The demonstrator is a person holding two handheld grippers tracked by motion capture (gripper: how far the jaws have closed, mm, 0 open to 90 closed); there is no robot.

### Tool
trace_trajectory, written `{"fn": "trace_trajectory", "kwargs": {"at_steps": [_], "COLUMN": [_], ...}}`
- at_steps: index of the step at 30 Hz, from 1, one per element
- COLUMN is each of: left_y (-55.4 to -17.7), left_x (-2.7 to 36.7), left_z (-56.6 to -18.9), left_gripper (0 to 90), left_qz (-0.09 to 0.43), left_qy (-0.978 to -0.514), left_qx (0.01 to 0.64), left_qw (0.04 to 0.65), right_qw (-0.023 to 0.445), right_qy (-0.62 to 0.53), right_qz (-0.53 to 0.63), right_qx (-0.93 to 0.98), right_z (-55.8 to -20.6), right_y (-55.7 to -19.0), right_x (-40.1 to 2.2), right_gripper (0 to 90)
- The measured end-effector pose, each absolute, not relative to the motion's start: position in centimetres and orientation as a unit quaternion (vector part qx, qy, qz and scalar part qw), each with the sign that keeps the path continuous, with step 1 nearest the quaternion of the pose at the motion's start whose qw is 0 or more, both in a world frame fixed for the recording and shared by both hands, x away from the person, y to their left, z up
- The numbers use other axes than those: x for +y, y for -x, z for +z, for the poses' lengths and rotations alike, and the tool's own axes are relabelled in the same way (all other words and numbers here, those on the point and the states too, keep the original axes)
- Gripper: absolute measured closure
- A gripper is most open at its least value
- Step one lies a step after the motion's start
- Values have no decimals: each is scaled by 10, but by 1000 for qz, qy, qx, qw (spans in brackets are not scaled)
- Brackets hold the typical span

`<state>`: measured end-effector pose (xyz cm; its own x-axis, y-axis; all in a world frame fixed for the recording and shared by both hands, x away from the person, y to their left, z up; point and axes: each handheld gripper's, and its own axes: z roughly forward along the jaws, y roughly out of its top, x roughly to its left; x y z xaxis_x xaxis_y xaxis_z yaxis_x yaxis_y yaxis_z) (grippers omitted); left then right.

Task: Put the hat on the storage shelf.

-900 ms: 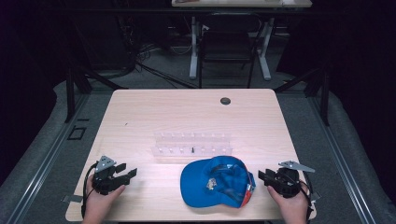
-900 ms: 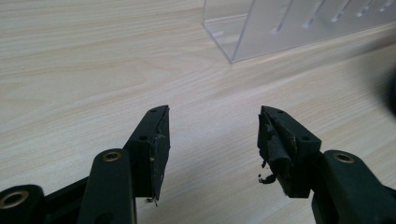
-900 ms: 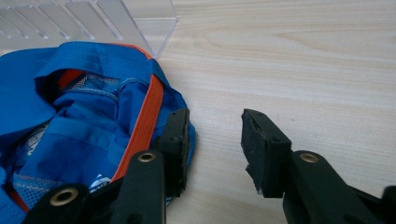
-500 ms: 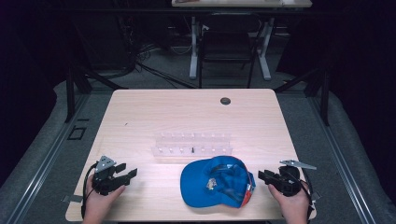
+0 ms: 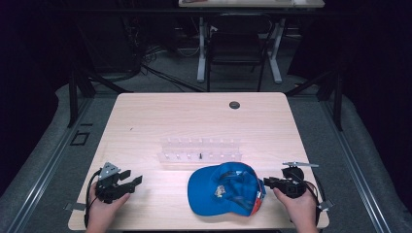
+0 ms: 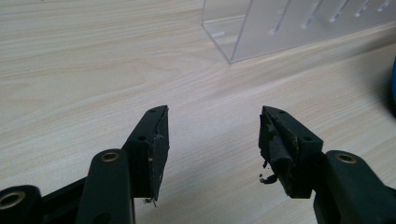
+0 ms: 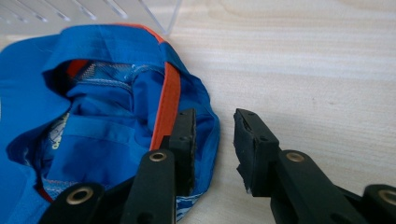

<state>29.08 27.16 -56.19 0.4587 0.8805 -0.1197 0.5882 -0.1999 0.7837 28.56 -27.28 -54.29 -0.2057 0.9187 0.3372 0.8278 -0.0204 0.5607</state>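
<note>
Now my right gripper (image 5: 270, 183) has slid in to the blue cap (image 5: 224, 195) at the counter's (image 5: 194, 121) near edge, fingers apart astride its rim, ready to pinch; left gripper (image 5: 133, 177) idles, fingers apart

Light wood-grain bench (image 5: 145, 121) with rounded corners, one small dark round grommet (image 5: 234, 105) near its far edge. Grey floor (image 5: 43, 160) on both sides, with a metal rail (image 5: 36, 191) running along the left. Surroundings dark — black stand legs (image 5: 77, 92) at left and right. Beyond the bench, a second table (image 5: 252, 4) on white legs, loose cables (image 5: 160, 73) on the floor beneath — lighting dim overall.
</note>
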Motion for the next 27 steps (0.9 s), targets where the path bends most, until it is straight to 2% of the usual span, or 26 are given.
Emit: {"fn": "trace_trajectory", "kwargs": {"at_steps": [2, 16, 27], "left_y": [-291, -292, -292], "left_x": [271, 270, 270], "left_z": [-562, -563, -564], "left_gripper": [433, 433, 433], "left_qz": [181, 180, 179], "left_qy": [-753, -755, -756], "left_qx": [487, 487, 486], "left_qw": [403, 401, 400], "right_qw": [52, 29, 25], "right_qy": [-633, -637, -639], "right_qz": [329, 290, 231], "right_qx": [699, 713, 733], "right_z": [-544, -550, -549], "right_y": [-291, -303, -313], "right_x": [-272, -259, -245], "right_gripper": [684, 655, 681]}}
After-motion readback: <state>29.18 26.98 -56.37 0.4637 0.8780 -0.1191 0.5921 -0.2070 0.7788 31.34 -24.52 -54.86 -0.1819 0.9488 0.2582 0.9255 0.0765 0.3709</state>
